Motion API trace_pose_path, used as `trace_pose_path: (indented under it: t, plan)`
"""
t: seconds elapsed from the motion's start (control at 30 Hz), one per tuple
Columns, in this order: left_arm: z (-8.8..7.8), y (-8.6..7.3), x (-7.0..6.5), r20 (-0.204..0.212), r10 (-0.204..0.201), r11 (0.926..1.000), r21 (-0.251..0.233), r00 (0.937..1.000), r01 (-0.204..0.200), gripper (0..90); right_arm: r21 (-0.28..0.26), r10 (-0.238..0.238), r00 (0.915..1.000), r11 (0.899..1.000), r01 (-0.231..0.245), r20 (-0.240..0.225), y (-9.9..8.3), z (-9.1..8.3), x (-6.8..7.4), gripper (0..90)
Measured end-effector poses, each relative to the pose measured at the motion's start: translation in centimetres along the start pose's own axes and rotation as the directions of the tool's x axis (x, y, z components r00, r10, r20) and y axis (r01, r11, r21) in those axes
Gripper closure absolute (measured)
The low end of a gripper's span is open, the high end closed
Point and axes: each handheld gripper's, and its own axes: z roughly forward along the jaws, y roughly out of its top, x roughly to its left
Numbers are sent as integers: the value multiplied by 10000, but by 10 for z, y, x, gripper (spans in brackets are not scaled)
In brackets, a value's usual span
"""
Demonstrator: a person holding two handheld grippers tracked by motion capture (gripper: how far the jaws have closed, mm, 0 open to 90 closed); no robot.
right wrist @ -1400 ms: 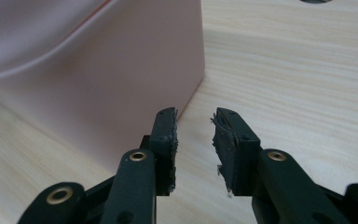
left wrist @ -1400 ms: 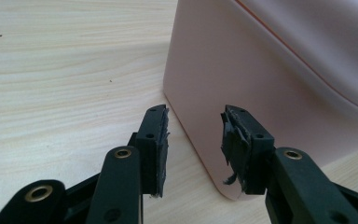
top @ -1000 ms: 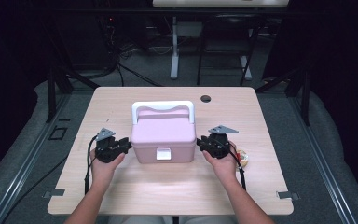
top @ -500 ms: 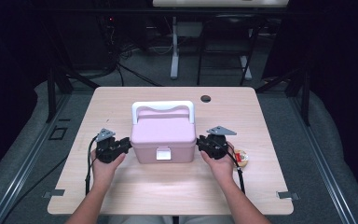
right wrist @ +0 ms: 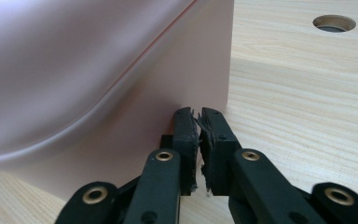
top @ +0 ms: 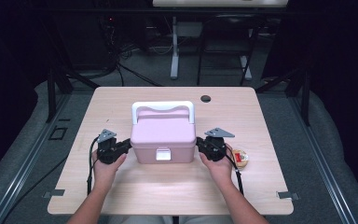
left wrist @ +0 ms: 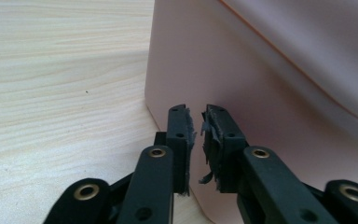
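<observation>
Pink box [top: 163,135] with a white handle [top: 162,106] sits at the middle of the high view, on the pale wooden desk [top: 121,196]. Left tongs [top: 121,150] press in at the box's left wall, right tongs [top: 204,147] at its right wall, each just beside or touching it; contact cannot be told. In the left gripper view the left tongs [left wrist: 197,122] have just been closing, a thin slit remains between the pads, nothing in it. In the right gripper view the right tongs [right wrist: 198,120] have just been closing too, their pads nearly meeting, holding nothing. A small round object [top: 240,157] lies at the right, behind the right hand [top: 220,168].
</observation>
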Motion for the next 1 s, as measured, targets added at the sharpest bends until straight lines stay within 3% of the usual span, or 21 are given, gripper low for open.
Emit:
trace_pose_path:
  t: [0.27,0.33,0.53,0.7,0.87,1.0]
  plan:
    - [0,0,-6,-106,-28,10000,15,9999,28,891,13,-52,9999,10000,51,105,0,-1,5,895]
    - [0,0,-7,-151,-55,10000,31,9999,56,898,19,153,9998,9999,-153,119,0,0,6,897]
    - [-2,2,-5,66,-579,9979,293,9983,577,899,78,61,9998,9999,-62,212,0,-2,8,898]
    - [-5,3,-10,-104,-166,9985,527,9998,171,900,236,-185,9996,9996,180,215,0,-5,10,897]
    - [-9,1,-12,30,-117,9980,624,9999,115,900,331,112,9999,9994,-115,69,-2,-10,10,898]
    - [-13,-2,-14,193,-157,9976,684,9997,144,900,440,39,10000,9990,-38,-28,-5,-16,11,898]
